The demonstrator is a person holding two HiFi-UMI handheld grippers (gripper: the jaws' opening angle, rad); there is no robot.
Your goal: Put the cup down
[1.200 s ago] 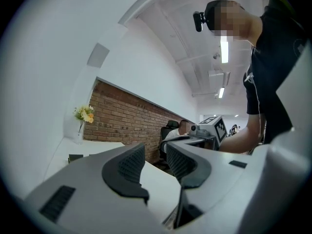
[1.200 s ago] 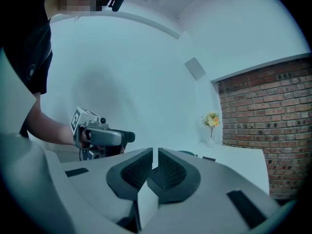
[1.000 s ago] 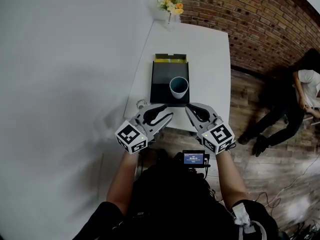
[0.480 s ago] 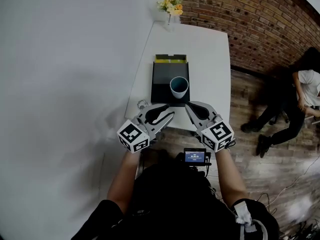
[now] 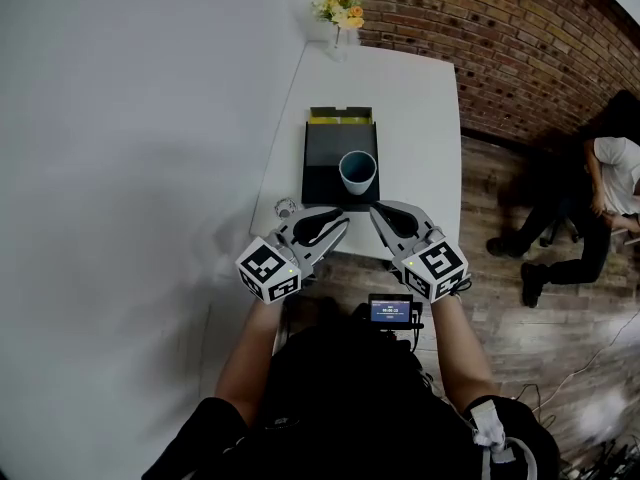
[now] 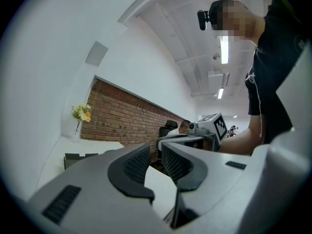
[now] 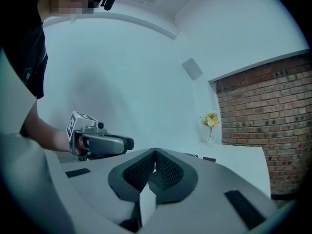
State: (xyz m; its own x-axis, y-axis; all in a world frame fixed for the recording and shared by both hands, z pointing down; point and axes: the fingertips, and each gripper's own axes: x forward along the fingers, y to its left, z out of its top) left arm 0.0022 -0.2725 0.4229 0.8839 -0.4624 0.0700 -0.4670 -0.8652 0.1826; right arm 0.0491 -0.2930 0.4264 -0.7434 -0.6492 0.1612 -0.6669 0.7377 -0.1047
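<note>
My left gripper (image 5: 338, 230) hangs off the near edge of the table (image 5: 420, 118). Its jaws stand a narrow gap apart with nothing between them. Ahead of it and a little to its right, the cup (image 5: 357, 172) stands upright, mouth up, on the dark tray (image 5: 325, 148). It touches neither gripper, so I judge it already set down. My right gripper (image 5: 378, 218) has its jaws pressed together and empty, and the cup lies ahead and slightly to its left. The cup sits between the two lines of reach. The right tips look marginally nearer, so I would use that hand if another grasp is needed.
</note>
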